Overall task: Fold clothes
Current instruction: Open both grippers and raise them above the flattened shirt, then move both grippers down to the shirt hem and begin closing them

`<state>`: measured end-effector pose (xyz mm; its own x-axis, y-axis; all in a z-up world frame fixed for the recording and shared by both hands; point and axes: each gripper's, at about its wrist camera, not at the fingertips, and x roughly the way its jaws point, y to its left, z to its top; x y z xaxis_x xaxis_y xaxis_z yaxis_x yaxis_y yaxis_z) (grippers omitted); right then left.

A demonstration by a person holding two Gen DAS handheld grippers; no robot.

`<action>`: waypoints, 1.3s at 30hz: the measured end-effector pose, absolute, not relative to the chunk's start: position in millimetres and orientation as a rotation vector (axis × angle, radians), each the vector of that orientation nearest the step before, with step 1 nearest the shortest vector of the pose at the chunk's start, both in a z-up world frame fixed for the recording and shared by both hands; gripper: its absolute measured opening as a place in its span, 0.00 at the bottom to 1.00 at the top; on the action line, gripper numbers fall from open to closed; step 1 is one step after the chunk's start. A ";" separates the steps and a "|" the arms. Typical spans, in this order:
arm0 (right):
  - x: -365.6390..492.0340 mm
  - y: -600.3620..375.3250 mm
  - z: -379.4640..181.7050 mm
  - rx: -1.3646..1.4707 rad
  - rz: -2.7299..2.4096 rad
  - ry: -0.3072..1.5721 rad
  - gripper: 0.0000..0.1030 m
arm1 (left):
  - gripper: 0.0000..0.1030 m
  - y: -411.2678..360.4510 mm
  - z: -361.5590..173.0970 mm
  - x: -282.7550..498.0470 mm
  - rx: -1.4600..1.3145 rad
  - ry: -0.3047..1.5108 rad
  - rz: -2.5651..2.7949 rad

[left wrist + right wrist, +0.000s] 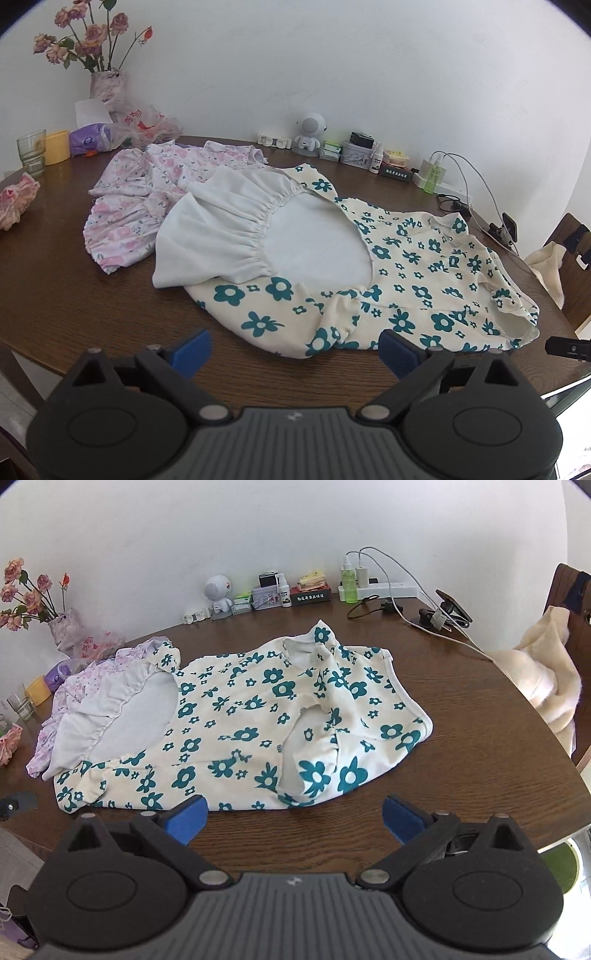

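Likely light, limp dress (pixel 236 716) at table (pixel 480 738) near edge; pinch hem. Left gripper (pixel 295 349), right gripper (pixel 293 818) wide open, empty.

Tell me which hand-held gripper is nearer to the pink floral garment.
Left. The left hand-held gripper hovers open at the near hem of the cream dress with teal flowers, the pink floral garment just beyond. The right hand-held gripper sits farther right, toward the sleeves.

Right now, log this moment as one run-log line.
task: fold clothes | left gripper: open, empty | right gripper: open, empty | teal-flower dress: spread on table, unfolded | pink-flower garment: behind, partly under
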<state>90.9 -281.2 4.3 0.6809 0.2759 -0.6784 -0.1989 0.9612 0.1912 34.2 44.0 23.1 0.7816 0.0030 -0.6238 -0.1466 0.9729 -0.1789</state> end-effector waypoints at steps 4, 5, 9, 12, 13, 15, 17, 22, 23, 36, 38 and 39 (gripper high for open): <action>84.3 -273.3 -6.3 0.092 0.247 0.812 1.00 | 0.94 37.5 23.7 32.9 -0.234 0.672 0.068; 84.0 -272.7 -7.9 0.093 0.244 0.819 1.00 | 0.94 34.8 22.9 33.4 -0.222 0.678 0.077; 86.4 -275.2 -7.7 0.114 0.236 0.812 1.00 | 0.94 30.7 18.9 35.9 -0.231 0.703 0.079; 89.5 -276.0 -10.6 0.112 0.228 0.815 1.00 | 0.94 28.9 16.1 38.9 -0.225 0.720 0.093; 90.5 -276.2 -11.5 0.112 0.226 0.816 1.00 | 0.94 28.2 15.0 39.8 -0.220 0.724 0.098; 92.6 -276.7 -13.4 0.111 0.221 0.817 1.00 | 0.94 26.9 13.2 41.2 -0.218 0.734 0.097; 94.6 -277.0 -15.2 0.109 0.217 0.820 1.00 | 0.94 26.0 12.4 41.9 -0.216 0.737 0.097; 98.4 -275.0 -17.7 0.100 0.219 0.821 1.00 | 0.94 27.0 11.1 47.3 -0.219 0.744 0.111; 99.1 -274.8 -18.5 0.100 0.220 0.824 1.00 | 0.94 27.2 10.6 49.0 -0.219 0.749 0.112; 114.0 -270.8 -20.3 0.061 0.232 0.825 1.00 | 0.94 36.0 13.9 64.1 -0.141 0.743 0.107; 119.2 -269.8 -20.1 0.030 0.294 0.846 1.00 | 0.94 37.2 16.7 67.6 -0.108 0.737 0.095; 121.0 -269.4 -18.1 -0.004 0.341 0.852 1.00 | 0.94 37.9 19.5 69.5 -0.073 0.741 0.065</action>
